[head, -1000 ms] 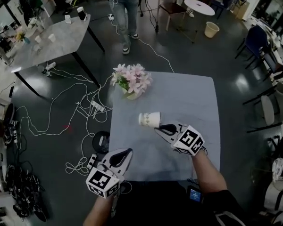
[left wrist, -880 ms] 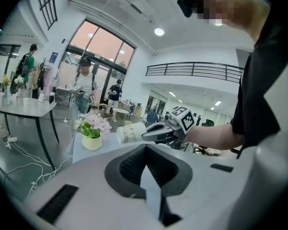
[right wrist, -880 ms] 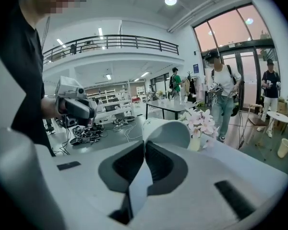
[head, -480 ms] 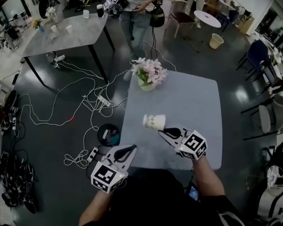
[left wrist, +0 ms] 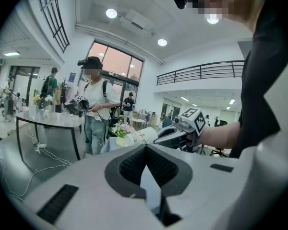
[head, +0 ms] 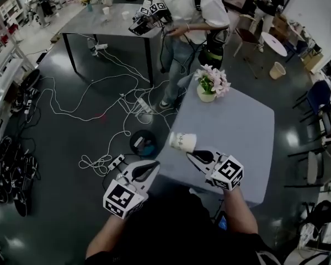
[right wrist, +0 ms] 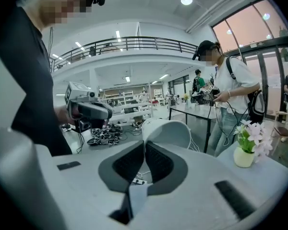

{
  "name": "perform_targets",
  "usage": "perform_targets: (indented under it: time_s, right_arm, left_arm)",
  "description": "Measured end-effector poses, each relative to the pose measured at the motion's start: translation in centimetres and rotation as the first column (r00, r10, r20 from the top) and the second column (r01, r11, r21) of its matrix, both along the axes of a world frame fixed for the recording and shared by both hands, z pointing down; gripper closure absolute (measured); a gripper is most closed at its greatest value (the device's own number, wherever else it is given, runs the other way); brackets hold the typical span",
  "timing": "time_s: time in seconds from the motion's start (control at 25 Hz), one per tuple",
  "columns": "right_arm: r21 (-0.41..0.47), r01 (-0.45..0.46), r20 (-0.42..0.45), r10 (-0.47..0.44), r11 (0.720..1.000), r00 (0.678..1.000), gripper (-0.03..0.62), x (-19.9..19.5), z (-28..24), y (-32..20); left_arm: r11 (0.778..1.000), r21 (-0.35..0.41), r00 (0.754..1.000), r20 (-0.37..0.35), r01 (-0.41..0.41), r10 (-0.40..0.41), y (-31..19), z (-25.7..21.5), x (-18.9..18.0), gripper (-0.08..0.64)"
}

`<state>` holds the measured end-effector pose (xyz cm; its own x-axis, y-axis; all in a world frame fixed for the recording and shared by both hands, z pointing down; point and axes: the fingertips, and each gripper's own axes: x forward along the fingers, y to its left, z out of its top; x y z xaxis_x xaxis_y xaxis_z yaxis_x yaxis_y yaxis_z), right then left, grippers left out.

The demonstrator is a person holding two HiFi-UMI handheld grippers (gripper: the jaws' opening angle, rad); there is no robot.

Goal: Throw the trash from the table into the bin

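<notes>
Only the head view shows the round bin (head: pixel 144 144), on the floor among cables (head: pixel 99 101), just left of the table (head: pixel 237 128). The paper cup (head: pixel 182 142) is held at the table's left edge. The right gripper view shows its rim clamped by the right gripper (head: pixel 190 155). The left gripper (head: pixel 152 167) is over open floor, jaws together on nothing.
</notes>
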<state>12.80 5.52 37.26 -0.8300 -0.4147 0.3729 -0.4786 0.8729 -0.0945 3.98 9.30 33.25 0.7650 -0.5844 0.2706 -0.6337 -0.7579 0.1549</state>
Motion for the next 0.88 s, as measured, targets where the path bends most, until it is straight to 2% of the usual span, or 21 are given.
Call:
perform_targets:
  time_s: [0.24,0.44,0.56,0.72,0.88]
  right_arm:
    - [-0.003,0.112,0.050,-0.112,0.994,0.992,0.578,-7.1,0.0,1.3]
    - [-0.012,0.240,0.074,-0.238,0.971,0.968,0.578,-11.0,-0.8,2.4]
    - [-0.036,0.306,0.075,-0.303,0.951,0.950,0.578,-11.9,-1.0,3.3]
    - [-0.052,0.328,0.069,-0.324,0.943,0.944,0.578,-11.7,-0.3,3.5]
    - [-0.066,0.327,0.068,-0.323,0.943,0.944,0.578,-11.0,0.8,1.2]
  left_arm:
    - [0.994,0.008,0.993,0.036,0.112,-0.112,2.5,0.9,-7.2,0.548]
    - [0.965,0.033,0.965,0.029,0.259,-0.260,4.2,0.0,-11.3,0.548]
    - [0.939,0.039,0.938,0.052,0.342,-0.344,5.3,-0.4,-12.9,0.548]
    - [0.914,0.030,0.912,0.066,0.404,-0.405,6.3,-0.1,-14.5,0.548]
    - [0.880,0.012,0.880,0.019,0.475,-0.475,4.6,0.3,-15.4,0.548]
